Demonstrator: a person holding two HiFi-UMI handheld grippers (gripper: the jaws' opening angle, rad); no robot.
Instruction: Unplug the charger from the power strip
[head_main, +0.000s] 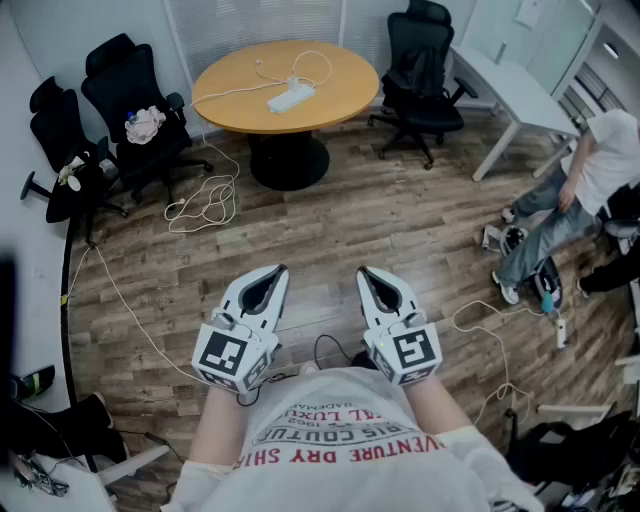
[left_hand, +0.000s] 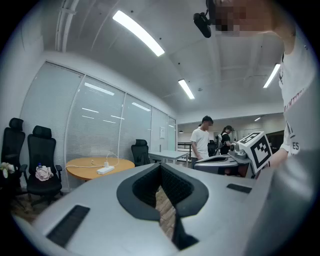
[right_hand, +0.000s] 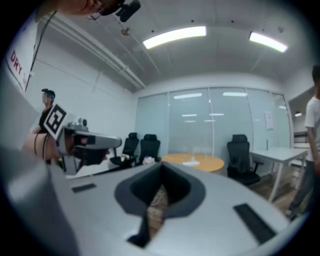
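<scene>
The left gripper (head_main: 272, 275) and the right gripper (head_main: 372, 276) are held side by side just in front of the person's chest. A narrow gap separates them, and both point roughly level across the room. Each one has its jaws closed tip to tip with nothing between them. Only a sliver of wooden floor (head_main: 380, 220) shows through the hollow behind the pads in each gripper view.

Ahead of the tips, bare planks run up to the dark foot of the round table (head_main: 240, 95), well apart from both grippers. The power strip (head_main: 290, 98) lies on the tabletop near its middle, clear of the rim on every side. The charger (head_main: 294, 83) is plugged in at the strip's far end, and its thin white lead loops toward the table's far edge.

A white cord (head_main: 205, 200) leaves the strip, crosses to the table's left edge and drops into a loose coil on the floor just left of the foot. From there a strand trails along the planks toward the person's left.

Two black chairs (head_main: 130, 90) stand against the wall to the left of the table, and a third chair (head_main: 420, 70) stands close to its right side. Beyond it a white desk (head_main: 510, 85) angles along the right. A seated person (head_main: 600, 160) and more loose cable take up the floor by the right edge.
</scene>
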